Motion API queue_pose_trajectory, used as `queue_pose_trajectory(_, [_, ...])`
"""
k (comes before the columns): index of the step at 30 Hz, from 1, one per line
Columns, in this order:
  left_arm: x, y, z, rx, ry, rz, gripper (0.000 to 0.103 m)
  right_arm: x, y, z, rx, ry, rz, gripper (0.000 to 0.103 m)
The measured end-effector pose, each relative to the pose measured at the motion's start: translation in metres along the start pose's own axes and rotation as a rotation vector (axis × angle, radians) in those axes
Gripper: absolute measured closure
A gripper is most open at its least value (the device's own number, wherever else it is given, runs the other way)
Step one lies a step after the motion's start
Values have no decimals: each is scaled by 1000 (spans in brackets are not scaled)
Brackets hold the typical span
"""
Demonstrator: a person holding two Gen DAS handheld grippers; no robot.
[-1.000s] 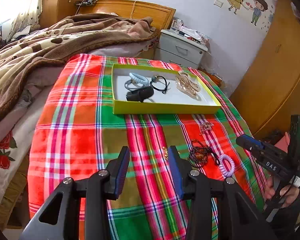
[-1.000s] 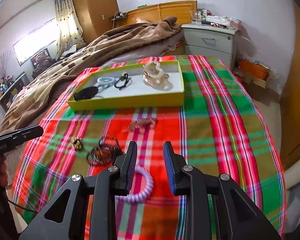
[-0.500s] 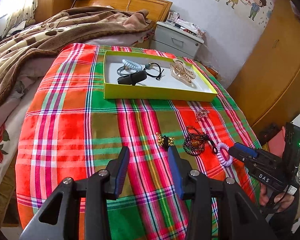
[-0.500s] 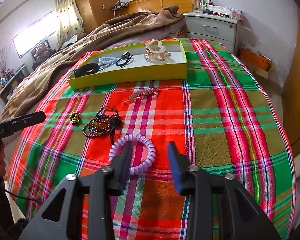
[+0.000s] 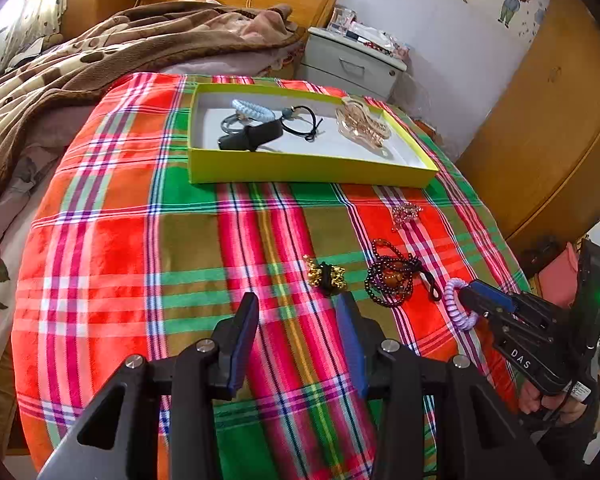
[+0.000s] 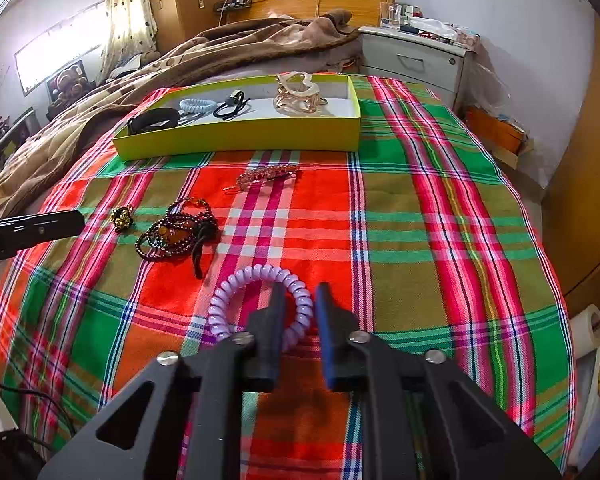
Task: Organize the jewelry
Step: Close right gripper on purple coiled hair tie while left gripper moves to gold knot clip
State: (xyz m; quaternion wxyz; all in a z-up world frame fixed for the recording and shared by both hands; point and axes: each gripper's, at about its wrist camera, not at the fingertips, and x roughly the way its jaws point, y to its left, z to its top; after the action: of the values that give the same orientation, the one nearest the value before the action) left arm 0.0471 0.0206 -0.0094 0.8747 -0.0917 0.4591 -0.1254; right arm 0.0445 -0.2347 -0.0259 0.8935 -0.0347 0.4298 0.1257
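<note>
Landmark for all positions: the yellow-green tray [image 6: 236,142], resting on the plaid cloth [image 6: 420,240] toward its far edge.

Left of the tray's near-left corner, the left gripper [image 5: 296,332] hovers above the cloth with its jaws apart and nothing between them; in the right wrist view only its dark tip shows at the left border.

In front of the tray's left half, and well short of it, lie in sequence: a small gold-and-black ornament [image 6: 122,218], then a dark beaded bracelet [image 6: 176,230] with an amber stone and black cord, just beside the ornament.

Nearer the tray, in front of its middle, a rose-gold rhinestone hair clip [image 6: 266,174] lies flat on the cloth.

Farthest from the tray, in line with its right half, sits the lilac spiral hair tie [image 6: 260,274]. The right gripper [image 6: 298,304] straddles the ring's right side, one finger inside the loop and one outside. Jaws are narrowed but a gap remains beside the coil; firm contact cannot be confirmed.

Inside the tray, left to right: a black band [image 6: 154,120], a pale blue braided bracelet [image 6: 196,105], a black elastic tie [image 6: 232,105], and a gold claw clip [image 6: 298,94] at the right end.
</note>
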Motion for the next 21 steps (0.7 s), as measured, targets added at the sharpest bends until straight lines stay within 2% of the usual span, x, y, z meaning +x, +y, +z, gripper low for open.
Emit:
queue_pose_trajectory(11, [23,-21,6,58,43,13,57,-14,-24,-4,88,-52,-7,93])
queue_pose_trajectory(21, [38,-35,10,131,48,123,57,-22,-29,-3,108,-78,0,93])
